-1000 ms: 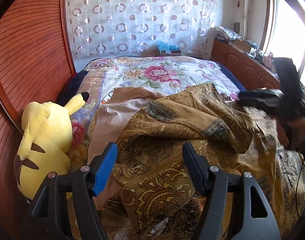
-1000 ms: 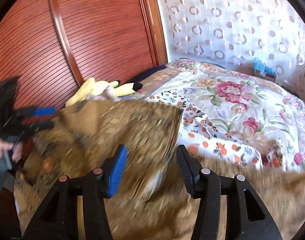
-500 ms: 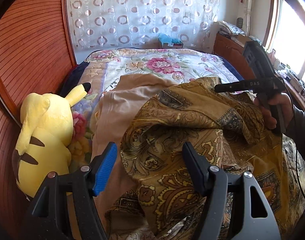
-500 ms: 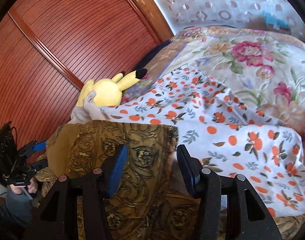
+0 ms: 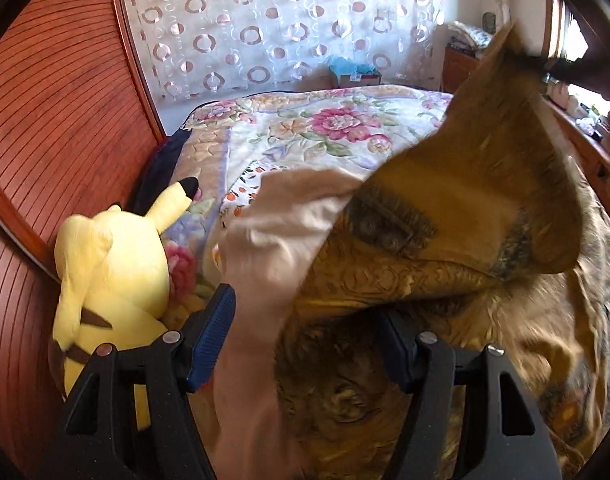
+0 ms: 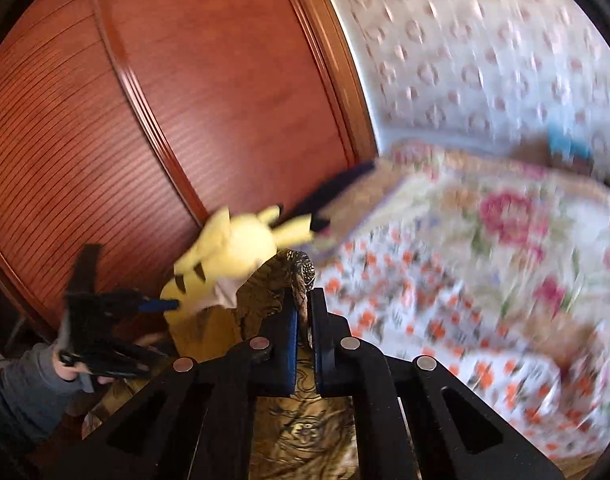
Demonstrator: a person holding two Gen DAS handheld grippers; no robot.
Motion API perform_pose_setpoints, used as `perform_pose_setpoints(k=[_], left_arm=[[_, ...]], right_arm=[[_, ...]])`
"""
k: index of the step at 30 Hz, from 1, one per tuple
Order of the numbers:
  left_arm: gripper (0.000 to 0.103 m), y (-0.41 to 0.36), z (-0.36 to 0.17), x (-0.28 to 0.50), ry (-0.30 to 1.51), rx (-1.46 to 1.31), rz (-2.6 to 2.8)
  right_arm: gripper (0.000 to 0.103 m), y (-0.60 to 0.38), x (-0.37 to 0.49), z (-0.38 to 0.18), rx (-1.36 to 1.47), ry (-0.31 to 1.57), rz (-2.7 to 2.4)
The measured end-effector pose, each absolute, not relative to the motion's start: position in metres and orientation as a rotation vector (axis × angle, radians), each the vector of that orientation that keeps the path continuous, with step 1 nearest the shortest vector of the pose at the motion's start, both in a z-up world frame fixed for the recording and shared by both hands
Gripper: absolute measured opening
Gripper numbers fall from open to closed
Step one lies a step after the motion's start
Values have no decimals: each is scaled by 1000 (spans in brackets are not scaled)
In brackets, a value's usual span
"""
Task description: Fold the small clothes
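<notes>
A gold-brown paisley garment (image 5: 445, 240) lies crumpled on the bed, one corner lifted high at the upper right. My right gripper (image 6: 303, 304) is shut on that garment's edge (image 6: 303, 272) and holds it up; it shows dark and blurred in the left wrist view (image 5: 561, 66). My left gripper (image 5: 305, 332) is open, its fingers either side of the garment and of a pale beige cloth (image 5: 273, 240) beneath it. The left gripper also shows in the right wrist view (image 6: 105, 320), low at the left.
A yellow Pikachu plush (image 5: 105, 272) sits at the left against the red wooden headboard (image 5: 45, 120). A white cloth with orange dots (image 6: 425, 300) lies on the floral bedspread (image 5: 325, 128). A wooden dresser (image 5: 585, 140) stands at the right by the window.
My right gripper has closed on the paisley garment's edge and lifted it up. The raised corner now stands high in the left wrist view. My left gripper stays open.
</notes>
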State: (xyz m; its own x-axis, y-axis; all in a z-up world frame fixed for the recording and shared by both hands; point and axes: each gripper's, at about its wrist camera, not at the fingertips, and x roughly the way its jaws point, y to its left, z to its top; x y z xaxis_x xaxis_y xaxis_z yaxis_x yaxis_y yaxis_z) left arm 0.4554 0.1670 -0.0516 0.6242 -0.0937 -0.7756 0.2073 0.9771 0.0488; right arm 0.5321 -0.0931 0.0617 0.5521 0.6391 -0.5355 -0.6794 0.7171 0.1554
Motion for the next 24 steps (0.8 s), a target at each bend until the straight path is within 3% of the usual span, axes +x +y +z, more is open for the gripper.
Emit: perform_pose_setpoints(k=[7,21,24], left_arm=[[66,193,-28,495,812,60,-81],[66,246,10,453,693,4,-44],[66,247,13,432,679,-7,-70]], right_arm=[[5,-78,493,91,-125,530,811],[5,-17,414,-13,-203,733,1031],[14,-15,413,-18,-199,775,1018]])
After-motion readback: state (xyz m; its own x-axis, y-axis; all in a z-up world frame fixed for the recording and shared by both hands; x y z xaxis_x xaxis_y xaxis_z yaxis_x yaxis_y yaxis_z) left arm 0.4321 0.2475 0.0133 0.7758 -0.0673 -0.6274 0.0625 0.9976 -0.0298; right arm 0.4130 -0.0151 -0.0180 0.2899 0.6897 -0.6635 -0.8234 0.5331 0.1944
